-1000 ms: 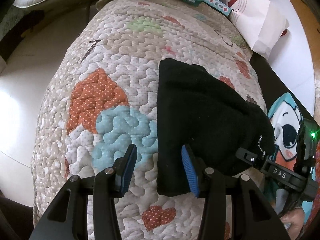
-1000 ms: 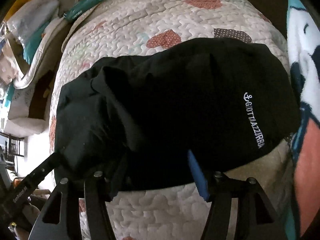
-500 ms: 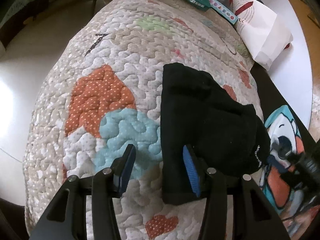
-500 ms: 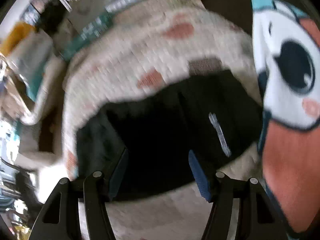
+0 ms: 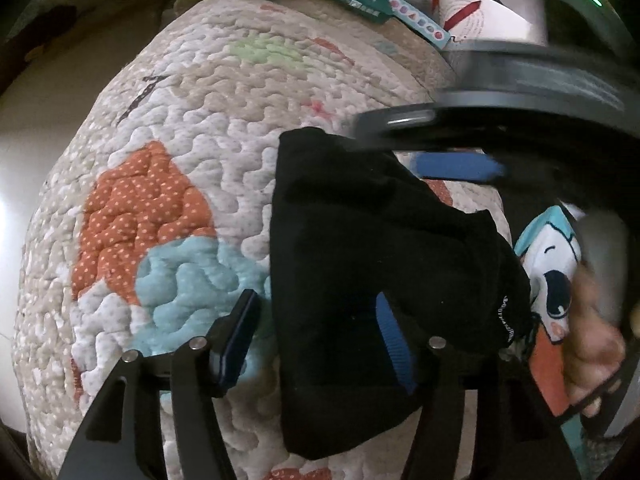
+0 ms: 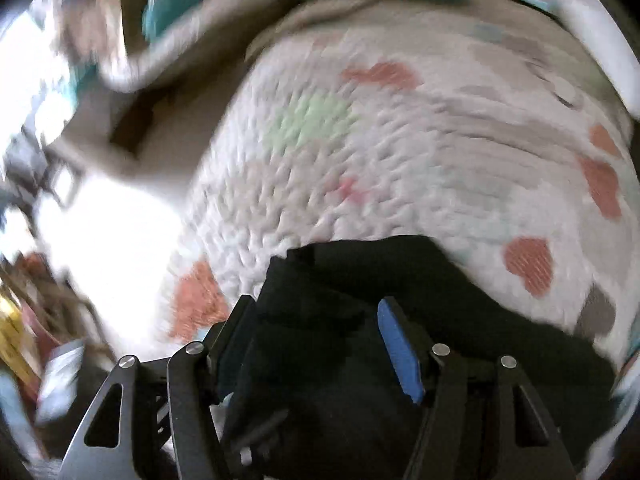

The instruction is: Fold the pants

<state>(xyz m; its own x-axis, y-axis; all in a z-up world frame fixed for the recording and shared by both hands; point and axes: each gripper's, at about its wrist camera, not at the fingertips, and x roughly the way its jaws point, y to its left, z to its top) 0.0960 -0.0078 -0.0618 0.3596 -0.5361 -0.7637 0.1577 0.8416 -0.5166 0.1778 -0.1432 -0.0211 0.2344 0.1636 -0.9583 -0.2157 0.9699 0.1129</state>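
Pants (image 5: 360, 280), black, folded on heart-patched quilt (image 5: 192, 128), under parted left claw (image 5: 320, 344) and parted right claw (image 6: 320, 344).

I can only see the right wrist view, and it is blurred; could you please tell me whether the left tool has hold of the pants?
Observer: No. The left tool is open and straddles the left edge of the black pants, with one finger over the cloth and one over the quilt.
Operator: Thank you. Where does my right tool sit from there?
Observer: The right tool, blurred, is at the pants' far end, open.
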